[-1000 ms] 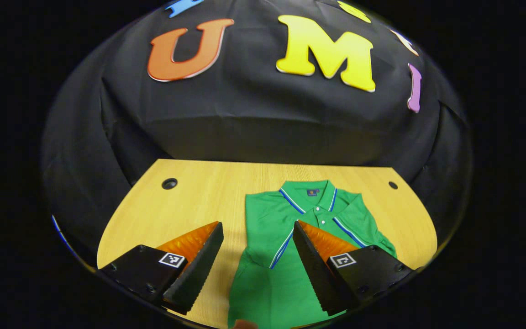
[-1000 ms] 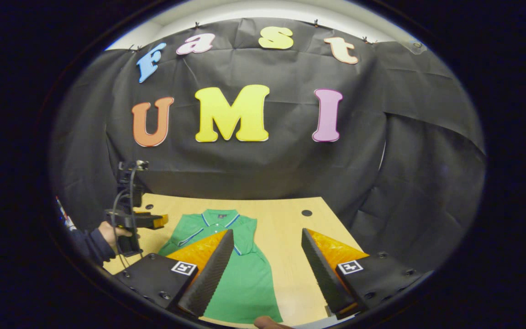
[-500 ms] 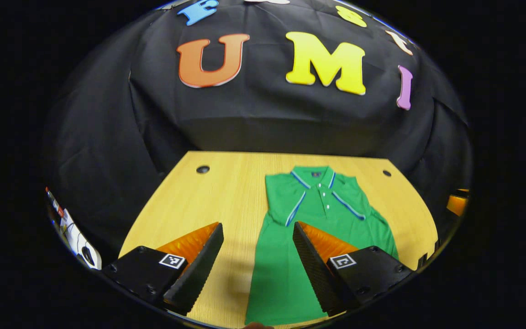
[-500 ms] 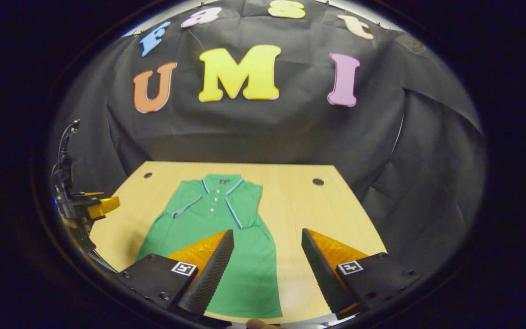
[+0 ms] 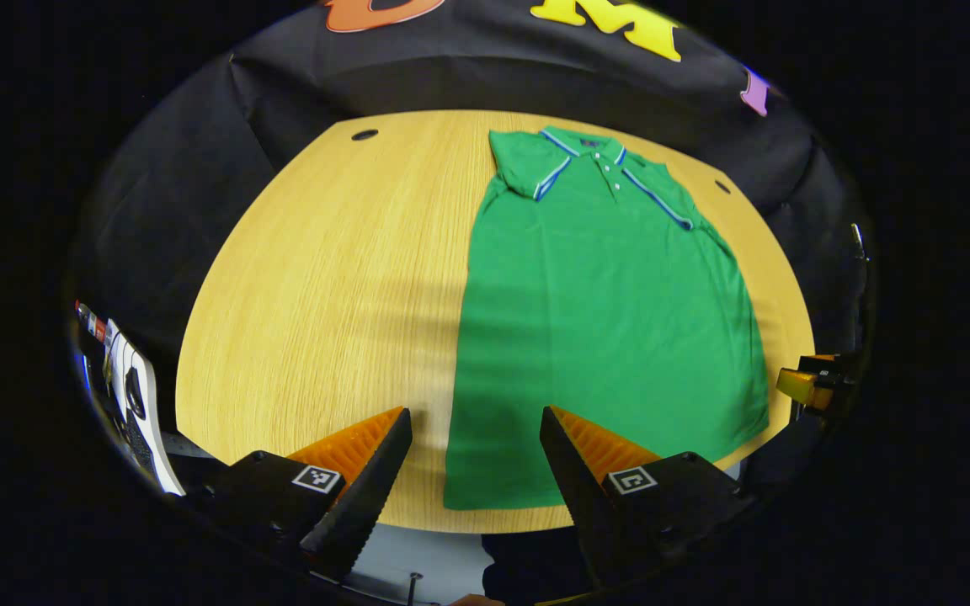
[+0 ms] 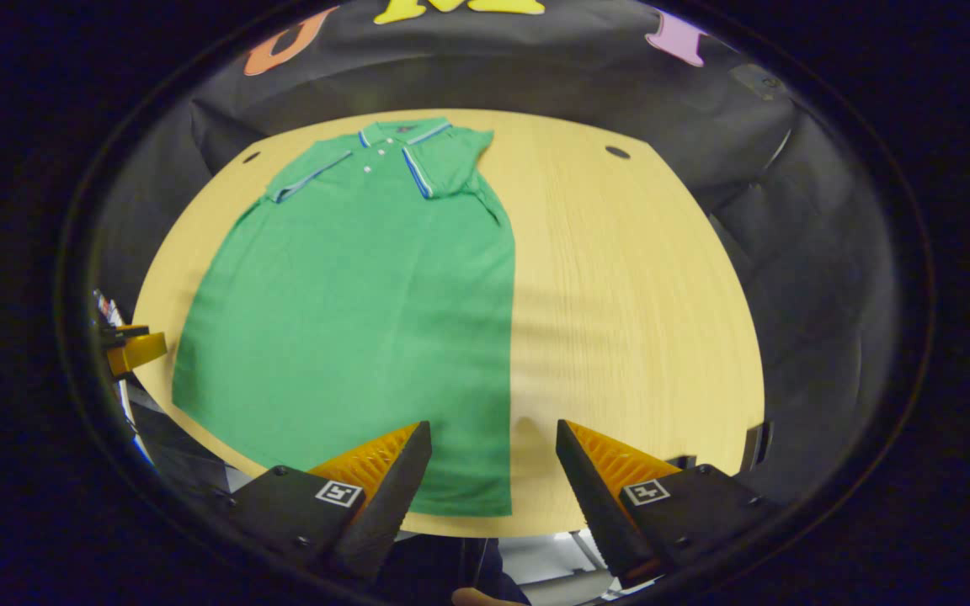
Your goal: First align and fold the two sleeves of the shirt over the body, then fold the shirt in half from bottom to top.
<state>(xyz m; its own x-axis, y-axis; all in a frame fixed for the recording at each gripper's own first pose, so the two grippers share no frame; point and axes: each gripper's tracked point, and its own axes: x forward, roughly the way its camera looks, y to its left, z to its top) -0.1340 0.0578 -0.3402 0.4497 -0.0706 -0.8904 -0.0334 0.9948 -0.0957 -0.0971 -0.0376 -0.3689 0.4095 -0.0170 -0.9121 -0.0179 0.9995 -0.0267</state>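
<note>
Both sets of jaws stand wide open, gripping nothing. The left gripper hangs over the near-left hem corner of the green shirt; the right gripper hangs over the near-right corner. The shirt lies flat on the desk, 2 sleeves folded in, collar far.

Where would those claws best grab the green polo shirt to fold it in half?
Probably at the two corners of the bottom hem of the green polo shirt, coming in low from the near edge of the wooden table. The sleeves already lie folded over the body, and the hem lies flat at that edge, with the open left claw and open right claw above its corners.
</note>
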